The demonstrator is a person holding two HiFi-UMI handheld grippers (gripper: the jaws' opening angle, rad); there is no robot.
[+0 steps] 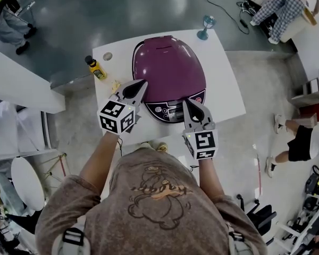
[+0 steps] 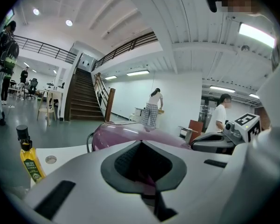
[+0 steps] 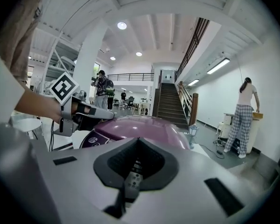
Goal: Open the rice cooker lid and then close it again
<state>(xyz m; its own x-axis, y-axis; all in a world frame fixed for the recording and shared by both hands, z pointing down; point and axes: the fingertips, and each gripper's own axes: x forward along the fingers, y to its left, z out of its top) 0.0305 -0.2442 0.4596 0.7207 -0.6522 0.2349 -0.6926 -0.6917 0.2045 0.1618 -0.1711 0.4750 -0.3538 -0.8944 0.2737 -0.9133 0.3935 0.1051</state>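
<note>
The purple rice cooker [image 1: 170, 68] stands on the white table [image 1: 228, 89] with its lid down and its control panel [image 1: 173, 109] facing me. My left gripper [image 1: 142, 82] is shut and empty, its tip at the cooker's front left edge. My right gripper [image 1: 186, 101] is also shut with nothing in it, its tip by the panel's right end. In the left gripper view the closed jaws [image 2: 141, 142] point over the purple lid [image 2: 126, 134]. The right gripper view looks past its own closed jaws [image 3: 137, 139] at the lid [image 3: 140, 125]. Whether either tip touches the cooker I cannot tell.
A yellow bottle with a black cap [image 1: 97, 68] stands on the table's left side, with a small round disc [image 1: 107, 56] behind it. A blue goblet [image 1: 206, 26] is at the far right corner. A person in checked clothes [image 1: 279, 7] stands beyond the table.
</note>
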